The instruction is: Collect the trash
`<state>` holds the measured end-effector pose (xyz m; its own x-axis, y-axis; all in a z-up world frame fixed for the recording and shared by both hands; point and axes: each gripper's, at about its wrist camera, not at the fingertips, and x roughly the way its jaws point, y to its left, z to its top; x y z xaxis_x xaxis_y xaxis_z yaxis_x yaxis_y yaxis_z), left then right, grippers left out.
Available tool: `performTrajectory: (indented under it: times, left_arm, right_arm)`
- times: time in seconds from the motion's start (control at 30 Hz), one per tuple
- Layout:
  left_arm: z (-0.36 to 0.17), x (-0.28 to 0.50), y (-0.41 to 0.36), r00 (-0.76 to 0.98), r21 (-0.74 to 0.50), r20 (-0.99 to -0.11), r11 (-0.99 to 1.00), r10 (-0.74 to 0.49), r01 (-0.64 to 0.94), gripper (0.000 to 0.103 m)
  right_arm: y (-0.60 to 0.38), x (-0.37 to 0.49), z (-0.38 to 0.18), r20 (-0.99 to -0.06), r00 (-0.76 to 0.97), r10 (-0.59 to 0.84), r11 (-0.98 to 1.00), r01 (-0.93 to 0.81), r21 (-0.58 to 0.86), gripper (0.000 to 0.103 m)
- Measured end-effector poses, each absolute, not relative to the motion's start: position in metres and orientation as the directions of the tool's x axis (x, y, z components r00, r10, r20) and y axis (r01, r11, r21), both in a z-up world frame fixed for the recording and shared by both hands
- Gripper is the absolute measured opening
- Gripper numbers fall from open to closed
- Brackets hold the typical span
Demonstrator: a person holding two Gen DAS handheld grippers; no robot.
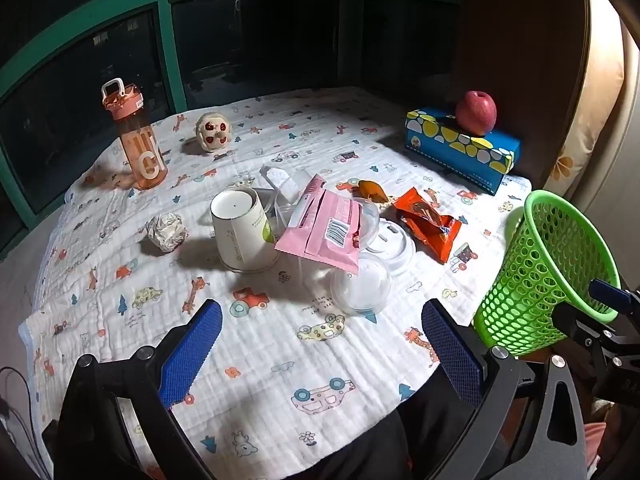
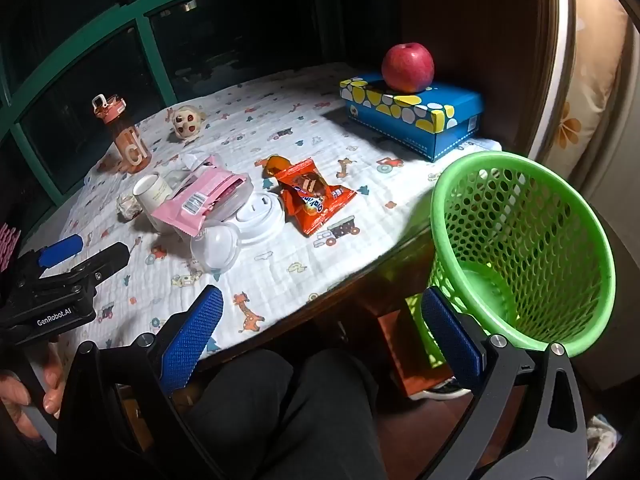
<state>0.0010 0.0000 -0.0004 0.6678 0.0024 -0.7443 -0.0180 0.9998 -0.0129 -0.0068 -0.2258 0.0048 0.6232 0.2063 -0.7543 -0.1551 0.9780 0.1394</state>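
Note:
Trash lies mid-table: an upside-down paper cup (image 1: 243,232), a crumpled paper ball (image 1: 166,232), a pink wrapper (image 1: 324,228), an orange snack wrapper (image 1: 430,220), a white lid (image 1: 394,248) and a clear dome lid (image 1: 362,286). They also show in the right wrist view: the pink wrapper (image 2: 196,204), the orange wrapper (image 2: 316,200). An empty green mesh basket (image 2: 524,248) stands past the table's right edge. My left gripper (image 1: 320,344) is open and empty above the near table. My right gripper (image 2: 320,332) is open and empty over the table edge, left of the basket.
An orange water bottle (image 1: 138,144) and a small plush toy (image 1: 212,132) stand at the back left. An apple (image 1: 476,112) rests on a blue tissue box (image 1: 460,148) at the back right. A patterned cloth (image 1: 280,360) covers the round table.

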Motion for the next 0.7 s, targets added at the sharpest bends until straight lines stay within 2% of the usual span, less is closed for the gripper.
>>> performTrajectory:
  times: [0.07, 0.7]
  left_arm:
    - [0.0007, -0.0011, -0.0007, 0.689, -0.003, -0.725, 1.0, 0.007, -0.014, 0.097]
    - [0.0014, 0.0003, 0.0007, 0.682, -0.008, -0.731, 1.0, 0.005, -0.016, 0.097]
  right_arm:
    - [-0.226, -0.0068, 0.0045, -0.753, 0.622, 0.213, 0.977, -0.157, 0.147, 0.098]
    - [-0.2278, -0.007, 0.0049, -0.754, 0.621, 0.214, 0.976, -0.156, 0.149, 0.098]
